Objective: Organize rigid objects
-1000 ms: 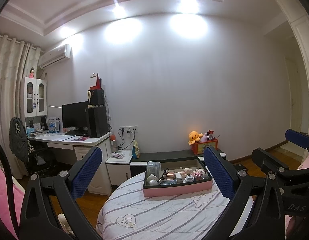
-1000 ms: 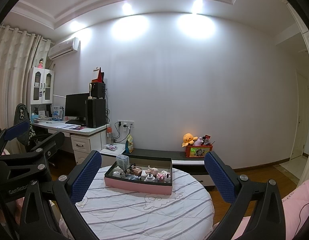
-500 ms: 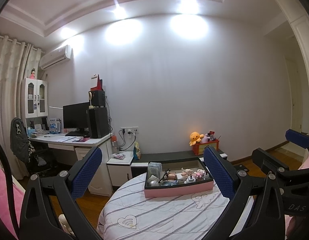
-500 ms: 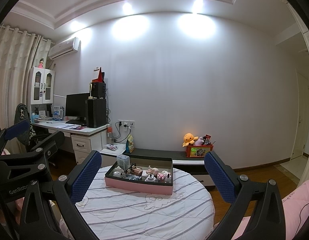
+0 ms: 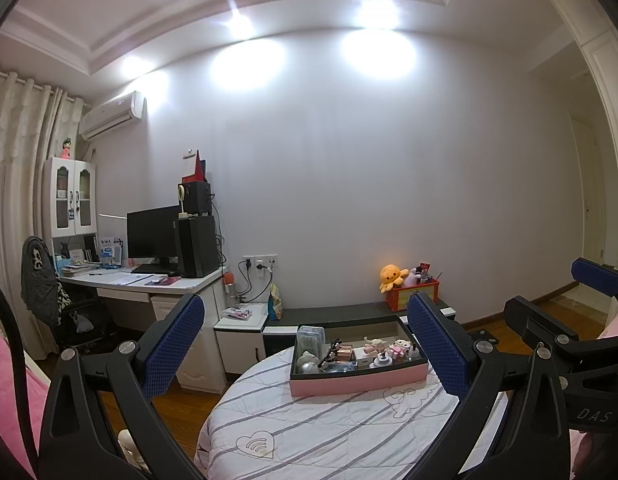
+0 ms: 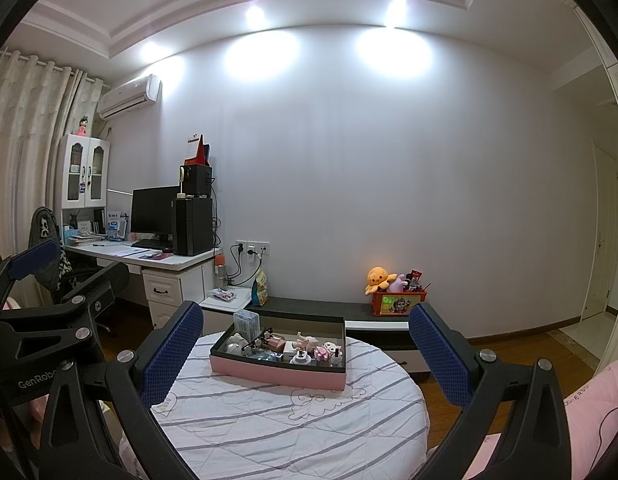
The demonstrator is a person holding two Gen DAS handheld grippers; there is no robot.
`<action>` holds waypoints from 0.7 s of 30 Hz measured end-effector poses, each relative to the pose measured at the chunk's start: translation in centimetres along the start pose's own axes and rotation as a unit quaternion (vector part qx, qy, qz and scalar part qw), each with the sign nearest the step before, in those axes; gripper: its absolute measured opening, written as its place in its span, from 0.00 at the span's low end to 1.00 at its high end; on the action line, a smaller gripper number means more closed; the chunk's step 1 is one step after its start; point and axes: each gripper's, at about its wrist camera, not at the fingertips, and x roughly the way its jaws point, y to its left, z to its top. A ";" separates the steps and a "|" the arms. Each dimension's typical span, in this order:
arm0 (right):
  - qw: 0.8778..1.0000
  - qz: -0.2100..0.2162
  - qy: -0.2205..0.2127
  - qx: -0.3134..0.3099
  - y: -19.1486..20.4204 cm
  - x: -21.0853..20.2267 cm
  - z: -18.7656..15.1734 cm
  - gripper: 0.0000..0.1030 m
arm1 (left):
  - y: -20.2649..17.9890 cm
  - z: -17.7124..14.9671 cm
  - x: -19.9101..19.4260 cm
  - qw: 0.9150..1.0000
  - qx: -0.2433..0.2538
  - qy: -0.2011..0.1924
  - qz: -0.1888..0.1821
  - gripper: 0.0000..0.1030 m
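Observation:
A pink box with a dark inside [image 5: 359,382] [image 6: 277,374] stands on a round table with a white striped cloth [image 5: 317,428] [image 6: 289,424]. It holds several small items: a clear case [image 5: 310,340] [image 6: 246,323], little figurines [image 5: 375,346] [image 6: 305,342], small bottles. My left gripper [image 5: 305,356] is open and empty, held above the near side of the table. My right gripper [image 6: 305,360] is open and empty at about the same height. Each gripper shows at the edge of the other's view.
A white desk [image 6: 149,256] with a monitor and a computer tower stands at the left, with a chair [image 5: 45,284] beside it. A low dark bench [image 6: 341,312] behind the table carries a red toy box [image 6: 397,302]. Pink bedding [image 6: 589,412] lies at the right.
Both views have shifted very slightly; the box sits a touch lower and to the right in the left wrist view. Both grippers stay open.

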 end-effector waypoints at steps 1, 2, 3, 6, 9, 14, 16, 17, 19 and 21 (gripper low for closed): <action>1.000 0.000 0.000 0.000 0.0 0.0 0.0 1.00 | 0.0 0.0 0.0 1.000 0.000 0.000 0.000 1.00; 1.000 0.000 -0.001 0.000 0.0 0.0 0.0 1.00 | 0.0 0.0 0.0 1.000 0.000 -0.001 0.000 1.00; 1.000 0.000 -0.001 0.000 0.0 0.0 0.0 1.00 | 0.0 0.0 0.0 1.000 0.000 0.000 0.001 1.00; 1.000 0.000 -0.001 -0.001 -0.1 0.1 0.0 1.00 | 0.0 0.0 0.0 1.000 0.000 0.000 0.001 1.00; 1.000 0.000 -0.001 -0.001 -0.1 0.1 0.0 1.00 | 0.0 0.0 0.0 1.000 0.000 0.000 0.000 1.00; 1.000 -0.001 -0.001 -0.001 0.0 0.0 0.0 1.00 | 0.0 0.0 0.0 1.000 0.000 -0.001 0.001 1.00; 1.000 0.000 -0.001 0.000 -0.1 0.1 0.0 1.00 | 0.0 0.0 0.0 1.000 0.000 0.000 0.000 1.00; 1.000 0.000 -0.001 -0.001 -0.1 0.1 0.0 1.00 | 0.0 0.0 0.0 1.000 0.000 0.000 0.000 1.00; 1.000 -0.001 -0.001 -0.001 -0.1 0.1 0.0 1.00 | 0.0 0.0 0.0 1.000 0.000 0.000 0.000 1.00; 1.000 0.000 -0.001 -0.001 -0.1 0.1 0.0 1.00 | 0.0 0.0 0.0 1.000 0.001 0.000 0.001 1.00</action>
